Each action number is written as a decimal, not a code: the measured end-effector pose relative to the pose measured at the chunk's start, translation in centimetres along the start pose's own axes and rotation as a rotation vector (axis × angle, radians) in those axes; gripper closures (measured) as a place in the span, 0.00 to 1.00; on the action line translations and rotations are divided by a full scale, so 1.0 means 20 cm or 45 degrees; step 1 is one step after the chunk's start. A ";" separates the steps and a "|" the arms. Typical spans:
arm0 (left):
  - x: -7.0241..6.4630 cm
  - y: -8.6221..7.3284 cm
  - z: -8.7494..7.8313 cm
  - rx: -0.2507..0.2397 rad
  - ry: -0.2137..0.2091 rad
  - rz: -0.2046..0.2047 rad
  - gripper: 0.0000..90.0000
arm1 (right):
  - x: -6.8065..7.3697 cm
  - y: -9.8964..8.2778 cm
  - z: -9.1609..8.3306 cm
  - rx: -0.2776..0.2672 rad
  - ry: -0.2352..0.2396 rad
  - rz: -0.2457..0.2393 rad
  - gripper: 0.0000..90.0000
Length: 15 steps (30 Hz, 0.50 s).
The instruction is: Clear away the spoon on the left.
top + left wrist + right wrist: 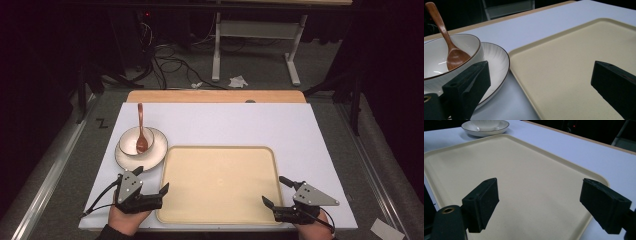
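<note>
High view: both hand-held grippers, left and right, are spread and empty; the tray is bare, nothing is yet placed.

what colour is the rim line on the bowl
Dark brown, a thin line on the white bowl; clearest in the left gripper view.

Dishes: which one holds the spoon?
The bowl, standing on the plate; the wooden spoon leans inside it. The beige tray holds nothing.

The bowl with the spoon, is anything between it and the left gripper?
No. The left gripper hangs open just near of the bowl and its plate; only bare white table lies between. The spoon stays inside the bowl.
</note>
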<state>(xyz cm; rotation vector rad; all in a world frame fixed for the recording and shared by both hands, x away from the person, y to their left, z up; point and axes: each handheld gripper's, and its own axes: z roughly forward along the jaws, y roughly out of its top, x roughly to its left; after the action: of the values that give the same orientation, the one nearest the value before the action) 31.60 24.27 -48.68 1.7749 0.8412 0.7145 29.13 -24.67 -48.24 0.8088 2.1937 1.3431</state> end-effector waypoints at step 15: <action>-0.22 0.03 -0.09 0.116 0.123 -0.134 0.04 | 0.00 0.01 -0.01 -0.006 -0.010 0.002 0.19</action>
<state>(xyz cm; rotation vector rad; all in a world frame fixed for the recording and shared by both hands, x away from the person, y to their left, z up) 27.74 21.62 -47.87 1.7732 1.0387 0.7070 28.93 -24.77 -48.03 0.8127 2.1836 1.3425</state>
